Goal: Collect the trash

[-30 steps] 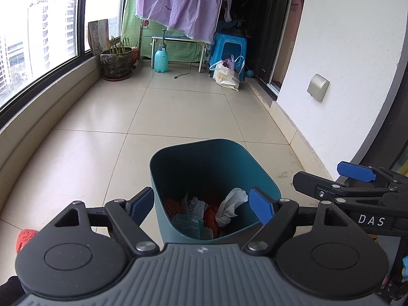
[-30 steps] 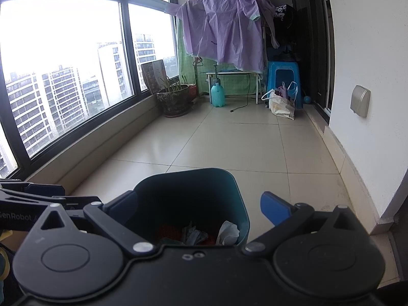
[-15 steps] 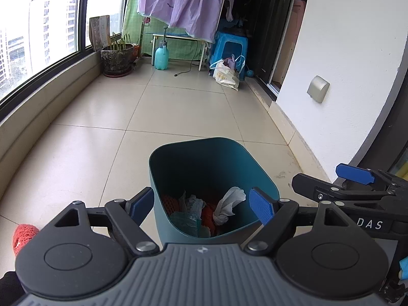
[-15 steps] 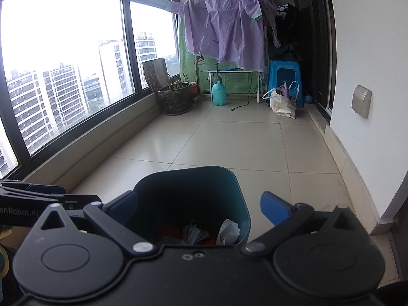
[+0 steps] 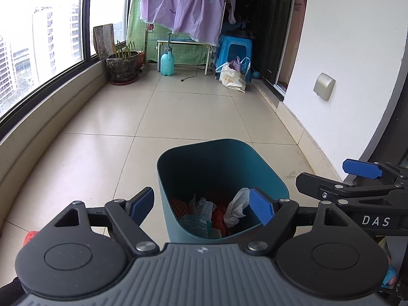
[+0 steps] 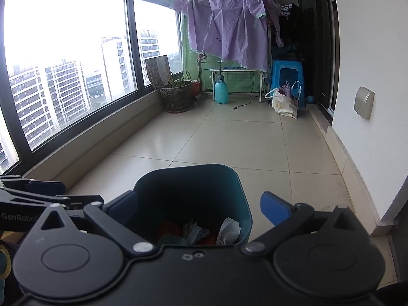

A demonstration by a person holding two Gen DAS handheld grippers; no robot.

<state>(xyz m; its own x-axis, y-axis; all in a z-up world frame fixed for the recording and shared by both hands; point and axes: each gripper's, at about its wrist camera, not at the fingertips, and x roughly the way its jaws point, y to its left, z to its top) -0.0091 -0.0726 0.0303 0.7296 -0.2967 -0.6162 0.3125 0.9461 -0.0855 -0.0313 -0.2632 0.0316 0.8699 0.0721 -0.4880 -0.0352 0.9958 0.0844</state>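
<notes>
A teal trash bin point(image 5: 265, 168) stands on the tiled floor just ahead of both grippers; it also shows in the right wrist view point(image 6: 237, 191). Inside lie crumpled white paper point(image 5: 236, 206), red netting point(image 5: 178, 205) and bluish plastic point(image 5: 196, 223). My left gripper point(image 5: 201, 204) is open and empty, held above the bin's near rim. My right gripper point(image 6: 199, 206) is open and empty, also above the bin; it shows at the right of the left wrist view point(image 5: 357, 178). A red net piece point(image 5: 30, 237) lies on the floor at lower left.
Window ledge point(image 5: 38, 132) runs along the left, white wall point(image 5: 344, 63) along the right. At the far end stand a plant pot point(image 5: 122, 67), a teal spray bottle point(image 5: 167, 62), a blue stool point(image 5: 234, 51), a white bag point(image 5: 232, 77) and hanging purple cloth point(image 5: 183, 5).
Both views have tilted up and drawn back slightly from the bin. Both grippers stay open and empty.
</notes>
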